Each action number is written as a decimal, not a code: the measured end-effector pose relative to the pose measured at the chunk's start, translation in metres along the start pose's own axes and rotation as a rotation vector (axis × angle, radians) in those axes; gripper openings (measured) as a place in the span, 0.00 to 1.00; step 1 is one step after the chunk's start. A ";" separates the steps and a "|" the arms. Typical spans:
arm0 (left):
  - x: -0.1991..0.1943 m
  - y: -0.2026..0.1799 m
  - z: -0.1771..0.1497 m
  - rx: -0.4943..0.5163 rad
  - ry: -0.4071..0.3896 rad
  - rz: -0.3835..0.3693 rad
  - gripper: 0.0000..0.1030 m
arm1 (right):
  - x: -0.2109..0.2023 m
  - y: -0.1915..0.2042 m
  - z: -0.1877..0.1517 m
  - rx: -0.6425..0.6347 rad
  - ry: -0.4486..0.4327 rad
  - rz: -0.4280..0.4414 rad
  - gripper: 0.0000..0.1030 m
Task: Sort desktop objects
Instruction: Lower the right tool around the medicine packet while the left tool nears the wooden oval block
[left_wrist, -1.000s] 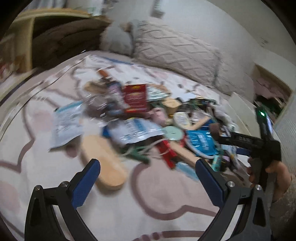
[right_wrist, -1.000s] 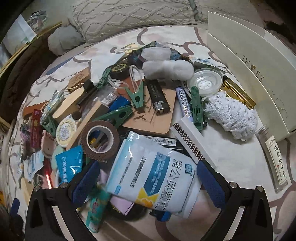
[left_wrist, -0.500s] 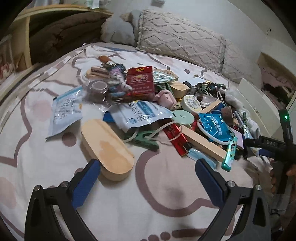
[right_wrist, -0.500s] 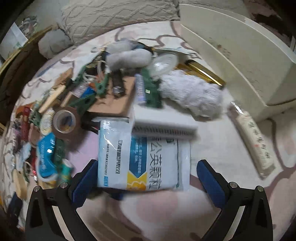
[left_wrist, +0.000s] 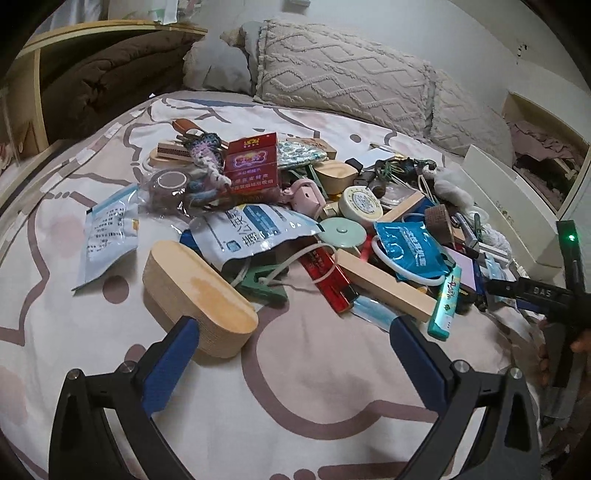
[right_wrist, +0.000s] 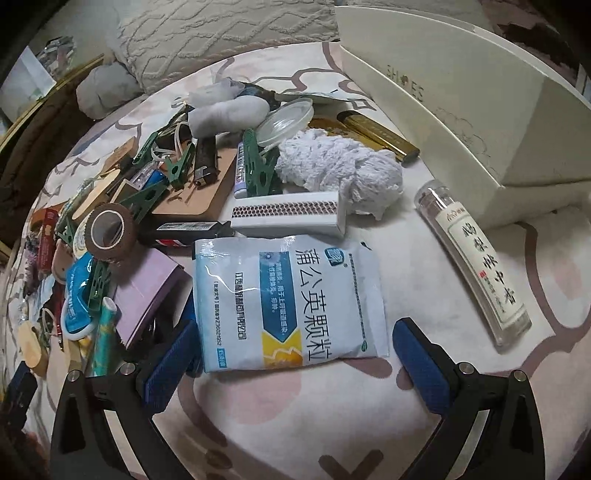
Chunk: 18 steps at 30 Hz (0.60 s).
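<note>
Blue-padded fingers (right_wrist: 173, 365) of the right gripper (right_wrist: 291, 363) spread wide, grasping nothing, straddling the near edge of a white-and-blue medicine sachet (right_wrist: 290, 301). Bare patterned bedsheet (right_wrist: 295, 417) nearest the fingers, open room there and off to the right as far as a clear labelled tube (right_wrist: 474, 264) lying flat. Crowded on the left: a lilac box (right_wrist: 147, 291) just beside the left finger, a brown tape roll (right_wrist: 107, 230) beyond it. Straight ahead past the sachet, a white perforated box (right_wrist: 286, 218), then a white yarn bundle (right_wrist: 340, 171), about five green clothes pegs (right_wrist: 260, 170) scattered through the heap. Far right, a white shoebox (right_wrist: 461, 110) walling off that side.

Left gripper (left_wrist: 291, 338) likewise released, fingers (left_wrist: 171, 354) wide apart and empty over bare sheet (left_wrist: 295, 387). Left finger just in front of an oval wooden block (left_wrist: 199, 295), possibly touching; hard to tell. Ahead of the right finger, a teal tube (left_wrist: 447, 304) and a long wooden bar (left_wrist: 384, 282). Farther on, a red lighter (left_wrist: 327, 277), a second blue-and-white sachet (left_wrist: 258, 230), a third sachet (left_wrist: 109, 236) apart on the left, a red cigarette pack (left_wrist: 253, 164). Two pillows (left_wrist: 343, 79) at the far edge. Far right, the other gripper's handle (left_wrist: 546, 295) in a hand (left_wrist: 576, 339).
</note>
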<state>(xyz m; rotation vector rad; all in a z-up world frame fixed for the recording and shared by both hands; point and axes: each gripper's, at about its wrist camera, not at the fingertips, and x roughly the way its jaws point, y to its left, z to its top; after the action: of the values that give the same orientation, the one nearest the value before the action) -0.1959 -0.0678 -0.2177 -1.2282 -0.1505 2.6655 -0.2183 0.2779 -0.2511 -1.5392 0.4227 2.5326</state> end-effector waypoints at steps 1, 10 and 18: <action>0.000 0.000 -0.001 -0.003 0.006 -0.006 1.00 | 0.002 0.001 0.001 -0.011 0.000 -0.003 1.00; 0.000 -0.014 -0.005 0.046 0.023 -0.052 1.00 | 0.010 0.004 0.007 -0.010 -0.020 0.014 1.00; 0.005 -0.020 -0.005 0.083 0.046 -0.027 1.00 | 0.011 0.005 0.001 -0.016 -0.059 0.002 1.00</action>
<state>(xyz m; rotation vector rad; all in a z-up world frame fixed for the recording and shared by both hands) -0.1931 -0.0473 -0.2213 -1.2515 -0.0486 2.5906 -0.2257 0.2736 -0.2597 -1.4661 0.3971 2.5821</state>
